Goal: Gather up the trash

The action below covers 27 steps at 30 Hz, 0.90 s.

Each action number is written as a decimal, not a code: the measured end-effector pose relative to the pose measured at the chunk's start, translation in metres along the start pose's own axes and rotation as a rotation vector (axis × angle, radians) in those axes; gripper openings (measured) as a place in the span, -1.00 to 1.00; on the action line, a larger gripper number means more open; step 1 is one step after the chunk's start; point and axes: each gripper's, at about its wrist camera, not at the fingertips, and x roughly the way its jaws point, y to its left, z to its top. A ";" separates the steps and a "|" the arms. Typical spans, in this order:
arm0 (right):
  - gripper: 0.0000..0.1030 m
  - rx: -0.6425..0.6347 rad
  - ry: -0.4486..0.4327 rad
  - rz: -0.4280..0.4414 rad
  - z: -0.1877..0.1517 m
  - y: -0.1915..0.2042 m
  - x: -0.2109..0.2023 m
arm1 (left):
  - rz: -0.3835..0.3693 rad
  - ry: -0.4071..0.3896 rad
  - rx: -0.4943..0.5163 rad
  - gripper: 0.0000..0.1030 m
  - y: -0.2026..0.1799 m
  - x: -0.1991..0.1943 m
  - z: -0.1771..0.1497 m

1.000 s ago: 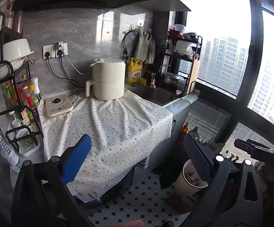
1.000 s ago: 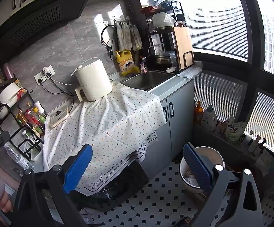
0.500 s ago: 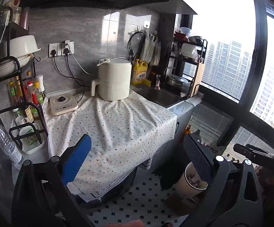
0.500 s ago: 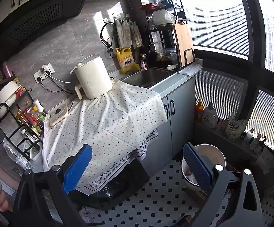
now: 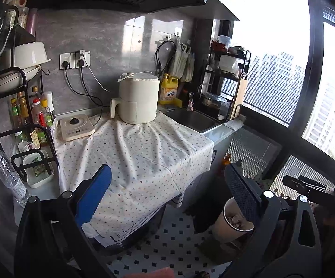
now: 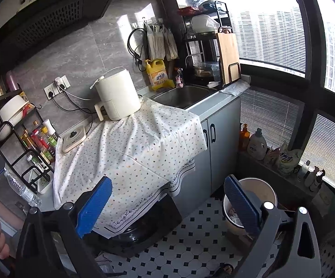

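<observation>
grey tile wall ahead; bright windows right; checkered floor below; cloth-covered counter ahead

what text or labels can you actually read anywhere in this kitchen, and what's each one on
None can be read for certain.
Yellow detergent jug: blue label with characters, too blurred to read.
White jug on the window ledge: blue label, too small to read.
Sauce bottles in the rack: labels too small to read.
Water bottle: label unreadable.
Cooktop: panel markings too small to read.
Cloth edge: a line of print, illegible.
</observation>
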 end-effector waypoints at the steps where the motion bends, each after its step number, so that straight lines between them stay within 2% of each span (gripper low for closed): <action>1: 0.85 0.004 0.001 -0.002 0.000 -0.001 -0.001 | -0.004 0.001 0.002 0.88 -0.001 0.000 0.000; 18: 0.85 0.018 0.015 -0.048 -0.008 -0.017 -0.011 | -0.060 0.025 0.036 0.88 -0.014 0.013 -0.008; 27: 0.85 0.047 0.055 -0.063 -0.007 -0.027 0.011 | -0.039 0.061 0.069 0.88 -0.018 0.029 -0.007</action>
